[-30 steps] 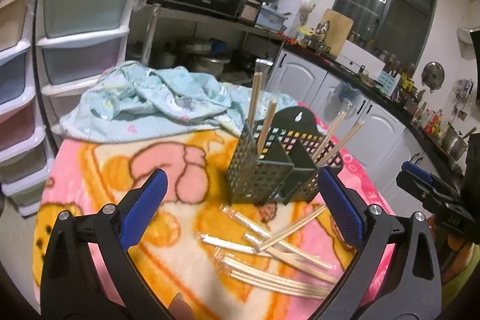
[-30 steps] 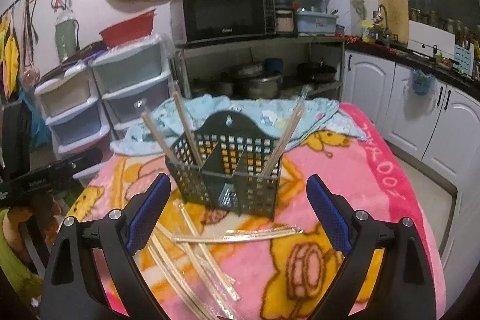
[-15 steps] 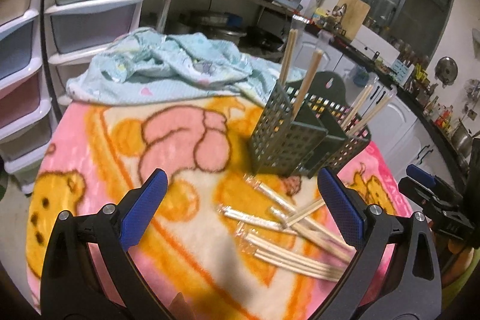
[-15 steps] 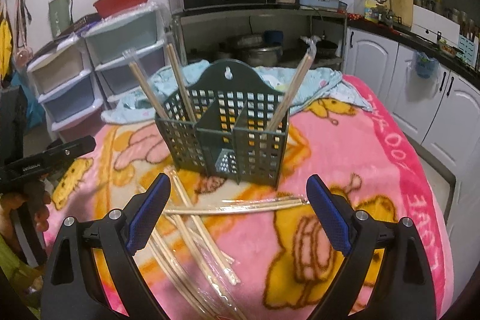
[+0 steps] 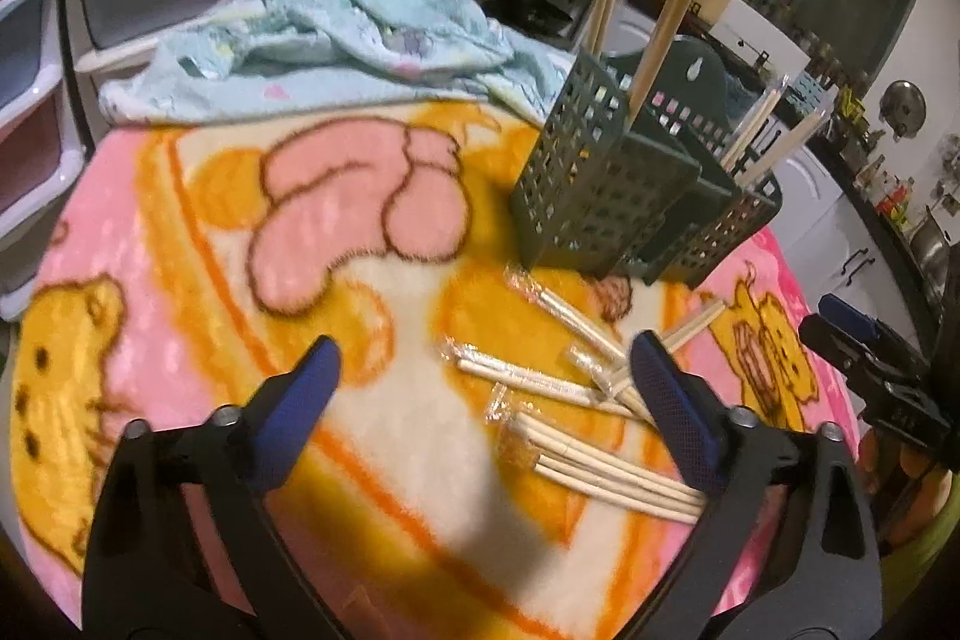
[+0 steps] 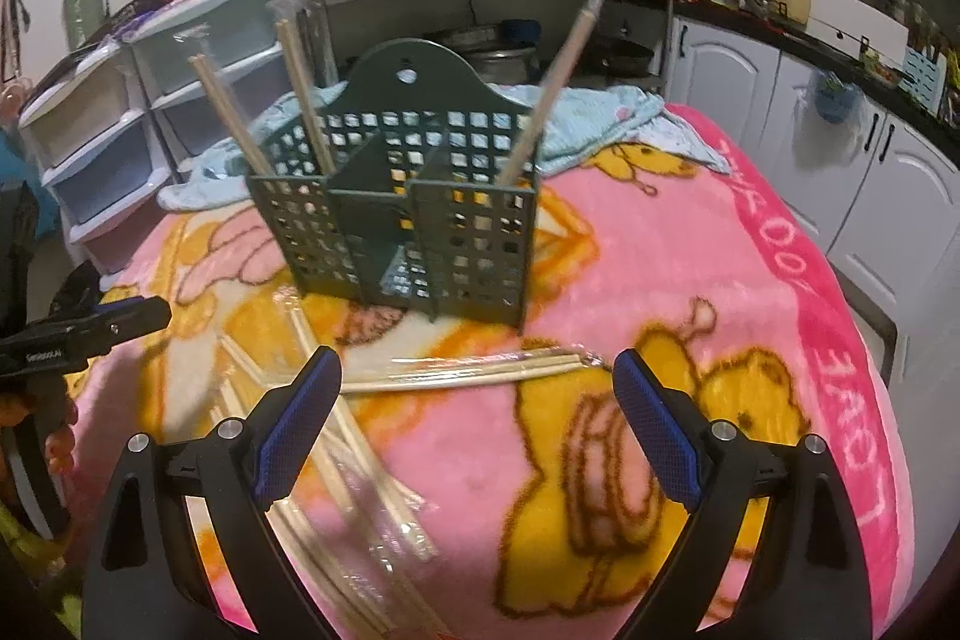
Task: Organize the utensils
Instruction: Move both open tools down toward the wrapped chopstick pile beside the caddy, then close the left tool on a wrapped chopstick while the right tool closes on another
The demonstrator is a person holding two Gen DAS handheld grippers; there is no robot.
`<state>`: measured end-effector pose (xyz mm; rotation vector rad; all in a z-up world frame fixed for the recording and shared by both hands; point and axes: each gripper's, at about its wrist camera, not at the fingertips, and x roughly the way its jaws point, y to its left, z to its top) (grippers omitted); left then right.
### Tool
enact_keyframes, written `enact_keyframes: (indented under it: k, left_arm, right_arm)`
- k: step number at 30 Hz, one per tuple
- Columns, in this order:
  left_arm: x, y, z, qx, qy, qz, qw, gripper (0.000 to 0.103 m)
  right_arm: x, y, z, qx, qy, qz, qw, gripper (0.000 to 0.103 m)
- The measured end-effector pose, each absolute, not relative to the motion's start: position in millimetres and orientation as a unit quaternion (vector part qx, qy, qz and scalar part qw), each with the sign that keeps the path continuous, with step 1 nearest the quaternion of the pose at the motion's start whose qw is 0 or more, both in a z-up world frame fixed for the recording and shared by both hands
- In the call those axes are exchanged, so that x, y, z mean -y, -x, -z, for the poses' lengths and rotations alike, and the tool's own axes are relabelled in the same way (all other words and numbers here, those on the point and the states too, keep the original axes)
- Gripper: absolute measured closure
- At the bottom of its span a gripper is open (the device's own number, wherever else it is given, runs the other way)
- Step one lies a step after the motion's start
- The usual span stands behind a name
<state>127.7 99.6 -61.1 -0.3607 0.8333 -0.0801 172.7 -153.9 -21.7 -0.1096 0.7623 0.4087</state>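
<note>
Both grippers — left gripper [image 5: 480,388] and right gripper [image 6: 477,394] — hang with jaws spread wide, empty, over wrapped chopsticks [image 6: 468,370] before the green holder [image 6: 408,196].

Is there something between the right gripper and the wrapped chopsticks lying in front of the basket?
Nothing visible. The right gripper is open, and the wrapped chopsticks lie crosswise on the blanket just ahead of it. The green basket stands beyond them.
</note>
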Motion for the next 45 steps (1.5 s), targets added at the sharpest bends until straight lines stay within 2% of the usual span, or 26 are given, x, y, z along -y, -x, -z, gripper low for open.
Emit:
enact_keyframes:
  k: [4,13,18,21,27,29,33,38,42,45]
  left_arm:
    - [-98,-135,72,-0.416,0.183,0.048,0.890,0.039]
    - [-100,-148,94,-0.447,0.227,0.055,0.864,0.057]
    - [-103,-156,101,-0.459,0.239,0.047,0.854,0.059]
    - [-103,-160,103,-0.462,0.233,0.034,0.855,0.070]
    - [-109,-164,105,-0.463,0.236,0.024,0.854,0.081]
    - [-110,-164,105,-0.464,0.235,0.024,0.854,0.081]
    - [-108,-165,105,-0.463,0.230,0.024,0.855,0.082]
    - [-106,-165,105,-0.463,0.220,0.021,0.859,0.083]
    - [-103,-166,105,-0.462,0.211,0.017,0.861,0.084]
    - [-102,-167,104,-0.463,0.205,0.013,0.862,0.086]
  right_arm:
    - [161,-184,31,-0.379,0.048,-0.179,0.907,0.014]
    - [178,-209,53,-0.415,0.014,-0.152,0.897,0.014]
    - [182,-227,63,-0.435,-0.001,-0.145,0.889,0.016]
    - [186,-240,70,-0.452,-0.018,-0.142,0.881,0.024]
    - [193,-266,85,-0.475,-0.051,-0.128,0.869,0.038]
    - [195,-273,90,-0.482,-0.057,-0.128,0.865,0.047]
    - [198,-278,99,-0.490,-0.063,-0.127,0.860,0.056]
    - [200,-274,103,-0.483,-0.044,-0.120,0.866,0.073]
    - [203,-271,104,-0.478,-0.045,-0.116,0.869,0.081]
    - [203,-269,105,-0.473,-0.037,-0.114,0.873,0.092]
